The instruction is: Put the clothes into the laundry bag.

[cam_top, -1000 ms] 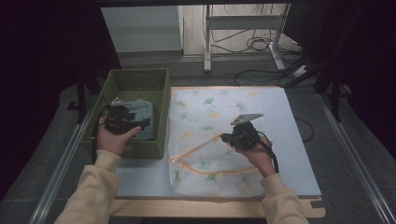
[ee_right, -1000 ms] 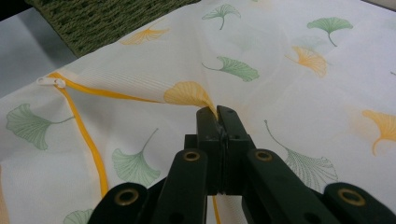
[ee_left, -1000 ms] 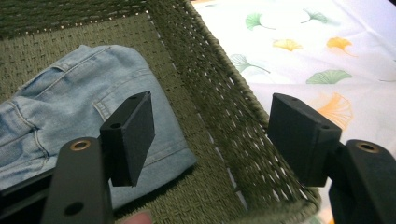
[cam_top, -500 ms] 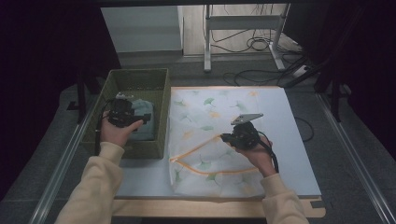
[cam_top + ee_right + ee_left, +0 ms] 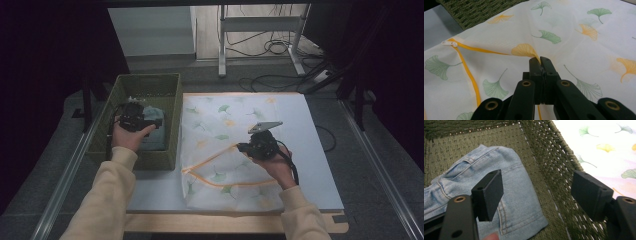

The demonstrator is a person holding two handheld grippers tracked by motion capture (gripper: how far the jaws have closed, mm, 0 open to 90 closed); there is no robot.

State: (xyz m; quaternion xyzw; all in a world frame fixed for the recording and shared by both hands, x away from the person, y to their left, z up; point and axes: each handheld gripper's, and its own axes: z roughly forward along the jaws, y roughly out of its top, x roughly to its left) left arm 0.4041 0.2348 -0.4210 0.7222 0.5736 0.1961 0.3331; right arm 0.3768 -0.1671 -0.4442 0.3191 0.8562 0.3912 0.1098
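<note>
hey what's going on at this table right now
A person works with two handheld grippers. The right gripper is shut on the top layer of a leaf-print mesh bag, pinching it up by its orange zipper opening. The left gripper, jaws open, hovers over folded jeans lying in the green woven basket.

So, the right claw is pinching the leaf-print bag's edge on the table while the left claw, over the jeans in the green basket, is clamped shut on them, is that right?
Not quite: the left claw is open, its jaws wide apart above the jeans without gripping them, as the left gripper view shows. The rest holds: the right claw pinches the leaf-print bag, and the jeans lie in the green basket.
</note>
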